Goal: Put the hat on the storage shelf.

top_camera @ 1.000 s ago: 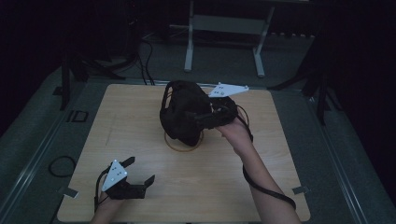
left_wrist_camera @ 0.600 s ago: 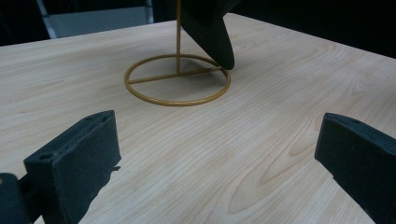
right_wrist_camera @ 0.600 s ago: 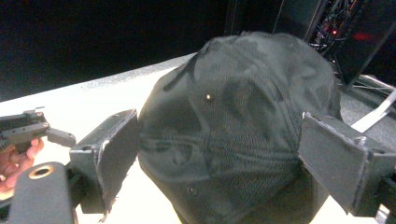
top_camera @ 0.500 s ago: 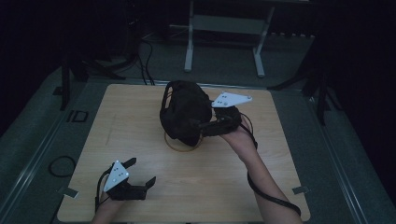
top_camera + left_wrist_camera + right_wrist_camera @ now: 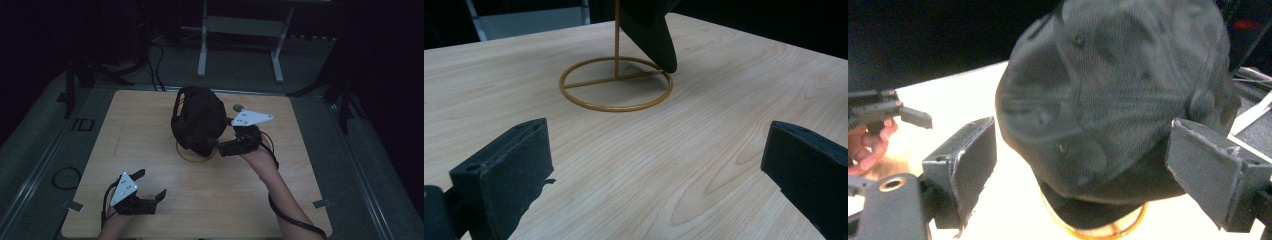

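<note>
Since the earlier frames the right gripper [image 5: 216, 145] has dropped a little toward the near edge of the worktop [image 5: 310, 165] and drawn slightly off the cap's side, its grey three-cornered plate [image 5: 251, 118] sliding with it; the left gripper [image 5: 148, 186] has stayed near the near left corner.

A dark baseball cap [image 5: 196, 121] sits on a thin brass-coloured stand [image 5: 616, 75] around the middle of the worktop, somewhat toward the far edge. In the left gripper view the stand shows as an upright rod rising from a flat ring with a crossbar, and the cap's brim [image 5: 655, 37] hangs down to just above the ring's far right side. No containers are on the worktop — the stand is what carries the cap.

In the right gripper view the cap's crown [image 5: 1118, 95] sits between that gripper's two black jaws, which stand wide apart; whether either touches the fabric cannot be told. The ring edge [image 5: 1098, 227] peeks out under the cap.

The left gripper rests low over bare wood, well apart from the stand, its jaws spread with nothing between them.

Beyond the far edge — dark floor, cables [image 5: 155, 65] and a pale metal frame [image 5: 240, 35].
</note>
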